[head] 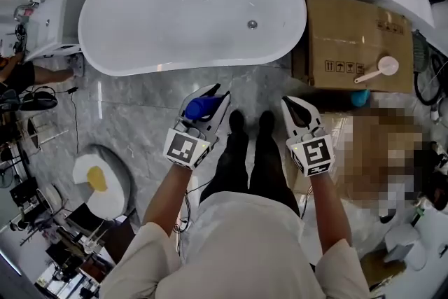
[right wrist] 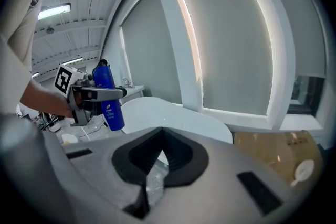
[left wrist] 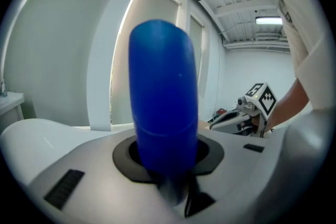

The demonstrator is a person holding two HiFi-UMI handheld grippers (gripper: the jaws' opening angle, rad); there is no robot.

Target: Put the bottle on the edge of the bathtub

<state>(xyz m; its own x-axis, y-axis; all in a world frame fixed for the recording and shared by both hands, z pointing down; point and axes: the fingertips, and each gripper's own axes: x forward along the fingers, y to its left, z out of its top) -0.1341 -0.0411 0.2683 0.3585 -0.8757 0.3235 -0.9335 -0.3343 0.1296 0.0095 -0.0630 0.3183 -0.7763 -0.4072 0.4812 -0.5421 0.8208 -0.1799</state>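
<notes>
Left gripper (head: 208,98) clamps the blue bottle (left wrist: 163,97); right gripper (head: 297,106) is closed, empty. Best carry it toward twelve o'clock, upright, and seat it flat on the bathtub (head: 168,66) rim.

**Off-task clutter, bathroom set**

Brown cardboard box (head: 350,38) on the floor at upper right, shipping symbols printed on its top. A white scoop (head: 381,68) with a pinkish bowl lies on it near the front edge. A small teal item (head: 360,97) sits just in front of the box (too small to ID). Grey marble floor (head: 140,101). At lower left, a round white disc (head: 112,185) with a yellow blob (head: 97,179) on it. A black cable (head: 75,119) trails across the tiles. White cabinet (head: 52,17) at upper left. Tall windows (right wrist: 247,34) with pale blinds and white frames. A strip light (right wrist: 55,9) is lit on the ceiling.
</notes>
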